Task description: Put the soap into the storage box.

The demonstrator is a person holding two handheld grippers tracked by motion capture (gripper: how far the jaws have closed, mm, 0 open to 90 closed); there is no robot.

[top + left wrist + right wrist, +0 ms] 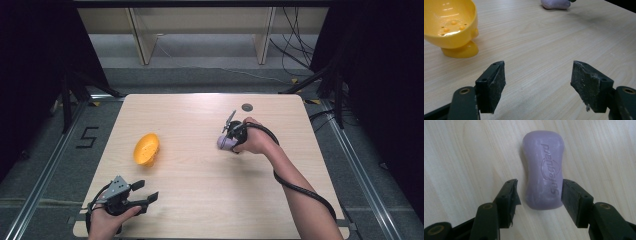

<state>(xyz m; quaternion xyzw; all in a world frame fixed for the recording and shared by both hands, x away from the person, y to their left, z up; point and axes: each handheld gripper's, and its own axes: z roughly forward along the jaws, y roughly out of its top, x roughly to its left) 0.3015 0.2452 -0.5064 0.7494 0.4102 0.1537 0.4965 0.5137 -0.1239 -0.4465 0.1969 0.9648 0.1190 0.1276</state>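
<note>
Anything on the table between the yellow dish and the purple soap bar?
Nothing: in the high view, bare wood runs from the yellow dish to the purple soap bar. The left gripper view shows the same bare table.

On the table [200, 200], the bowl [146, 148] sits left of centre and the soap bar [226, 142] right of centre, well apart from each other. The left gripper [145, 192] rests at the near left edge, nearer than the bowl. The right gripper [231, 131] stands over the soap (a jaw on either side of its nearer end), with a small round hole [247, 107] in the tabletop just behind it.
</note>
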